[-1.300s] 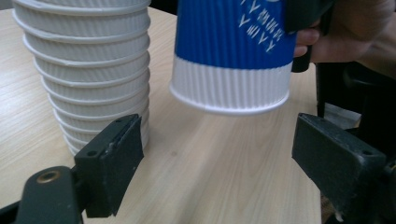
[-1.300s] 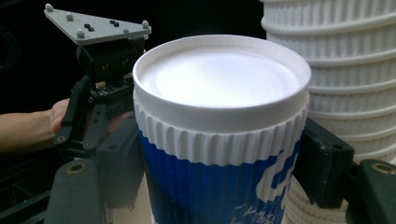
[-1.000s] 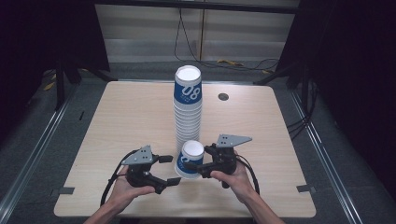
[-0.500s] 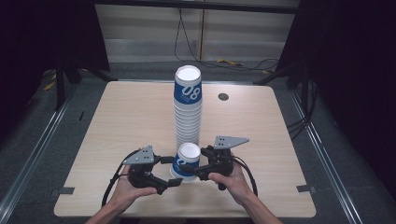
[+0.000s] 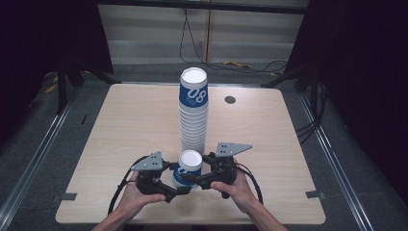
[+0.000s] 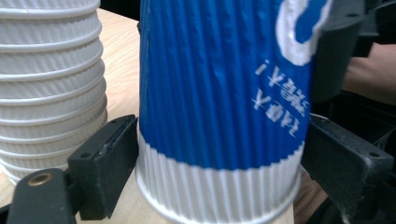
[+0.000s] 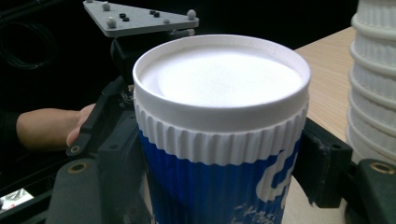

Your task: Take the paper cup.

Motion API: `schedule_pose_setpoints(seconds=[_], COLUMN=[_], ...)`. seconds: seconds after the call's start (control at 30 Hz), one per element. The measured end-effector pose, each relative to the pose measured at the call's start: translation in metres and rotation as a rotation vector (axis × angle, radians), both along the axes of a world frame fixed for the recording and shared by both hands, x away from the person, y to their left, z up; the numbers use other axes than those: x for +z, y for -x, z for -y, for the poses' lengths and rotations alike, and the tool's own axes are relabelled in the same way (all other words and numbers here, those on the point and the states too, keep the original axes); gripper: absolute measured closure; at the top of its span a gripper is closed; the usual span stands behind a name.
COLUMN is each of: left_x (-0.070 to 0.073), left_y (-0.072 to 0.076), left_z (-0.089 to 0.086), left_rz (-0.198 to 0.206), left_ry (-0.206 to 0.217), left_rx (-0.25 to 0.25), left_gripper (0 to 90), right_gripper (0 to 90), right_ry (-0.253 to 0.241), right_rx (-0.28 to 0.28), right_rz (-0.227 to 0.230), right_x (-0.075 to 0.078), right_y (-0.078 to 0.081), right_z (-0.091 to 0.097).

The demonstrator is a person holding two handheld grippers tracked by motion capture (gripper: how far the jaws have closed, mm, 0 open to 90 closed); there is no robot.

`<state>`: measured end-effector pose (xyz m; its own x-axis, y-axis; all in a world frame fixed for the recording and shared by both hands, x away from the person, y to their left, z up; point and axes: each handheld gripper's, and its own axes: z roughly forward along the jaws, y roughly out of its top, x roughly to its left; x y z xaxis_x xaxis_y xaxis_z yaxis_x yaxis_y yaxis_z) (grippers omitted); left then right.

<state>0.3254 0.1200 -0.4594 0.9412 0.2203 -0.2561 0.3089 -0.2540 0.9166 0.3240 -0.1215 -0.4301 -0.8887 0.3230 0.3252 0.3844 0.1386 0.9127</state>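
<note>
High view: a single upside-down paper cup stands near the front edge of the tabletop, just in front of the tall cup stack, with the left gripper and right gripper flanking it. Left gripper view: the jaws close on the cup's lower white band, near its rim at the tabletop. Right gripper view: the jaws close on the cup higher up, just under the ribbed white collar. The step appears to be separating or lifting the cup; keep pressure light to avoid crushing the wall, pull straight, and stay clear of the stack.
</note>
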Motion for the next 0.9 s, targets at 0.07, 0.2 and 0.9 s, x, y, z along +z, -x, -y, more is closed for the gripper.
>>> schedule_pose_setpoints(seconds=[0.07,0.2,0.9], left_x=[-0.0003,0.0003,0.0007], left_y=[-0.0004,-0.0004,-0.0008], left_z=[0.0001,-0.0006,-0.0029], left_rz=[0.000,0.003,0.014], left_ry=[-0.003,0.004,-0.042], left_rx=[-0.002,0.005,-0.050], left_gripper=[12.0,12.3,20.5], right_gripper=[27.8,27.7,13.7], right_ry=[0.007,0.007,0.054], right_rx=[0.004,0.007,0.015], right_rz=[0.006,0.011,-0.034], right_x=[0.0000,-0.0001,0.0032], right_y=[0.0009,0.0017,0.0025], right_z=[-0.0013,-0.0026,-0.0042])
